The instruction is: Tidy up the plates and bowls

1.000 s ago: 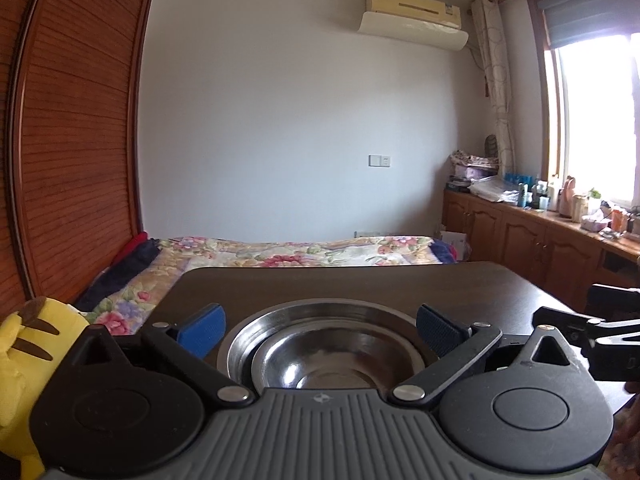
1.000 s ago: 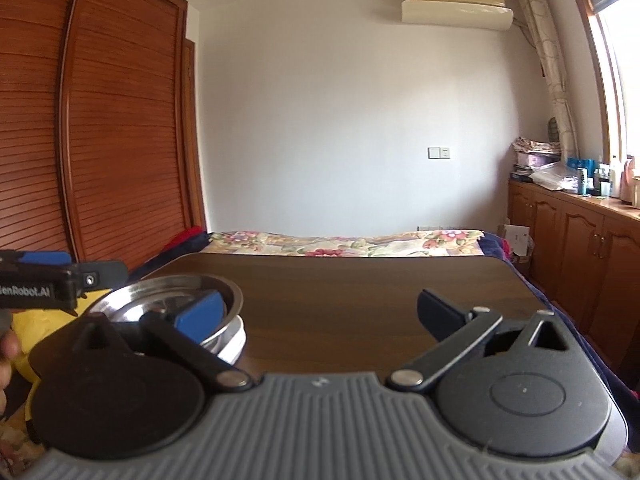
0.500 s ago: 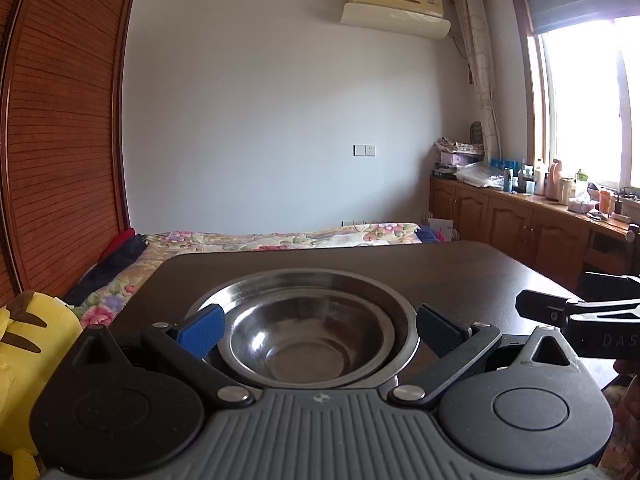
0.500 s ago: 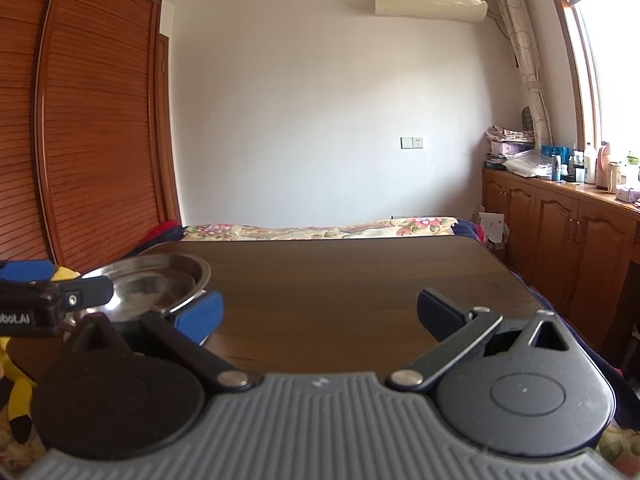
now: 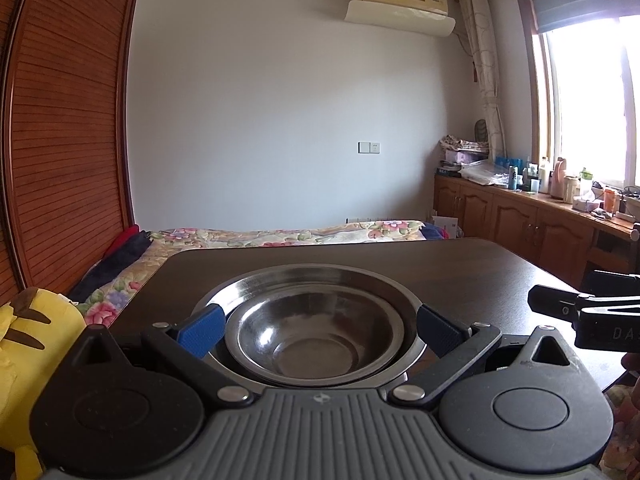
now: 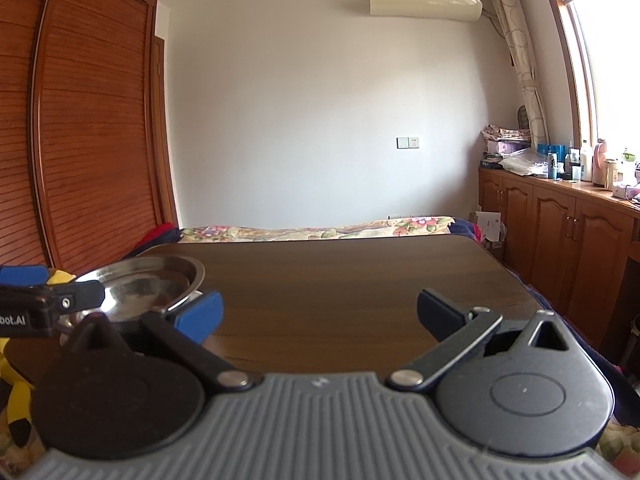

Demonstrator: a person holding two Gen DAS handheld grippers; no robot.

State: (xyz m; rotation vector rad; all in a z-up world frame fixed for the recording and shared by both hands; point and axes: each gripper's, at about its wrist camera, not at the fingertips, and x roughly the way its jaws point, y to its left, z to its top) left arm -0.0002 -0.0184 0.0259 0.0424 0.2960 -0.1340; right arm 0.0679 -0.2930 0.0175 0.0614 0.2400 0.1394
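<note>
While both claws are held level over the dark brown wooden table (image 6: 340,280), their jaws are seen spread wide, with nothing clamped in either. Between the blue-padded fingers (image 5: 200,330) of the left gripper (image 5: 318,330), a small round stainless-steel bowl (image 5: 314,340) is seen nested inside a wider shallow stainless-steel dish (image 5: 320,276); the stack sits directly ahead of the claw, close to its body. Whether the pads touch the outer rim cannot be told; the left pad overlaps it in view. Ahead of the right gripper (image 6: 320,314) only bare tabletop is recorded between its fingers. From the right wrist view, the same steel stack (image 6: 148,288) is noted ahead and to the left of that claw, just beyond its left blue pad, with the black tip of the left gripper (image 6: 48,306) reaching in at the far left. A yellow plush toy (image 5: 32,332) is noted left of the left claw, off the table edge. Beyond the table, a floral-patterned bedspread (image 5: 280,236) is seen.
</note>
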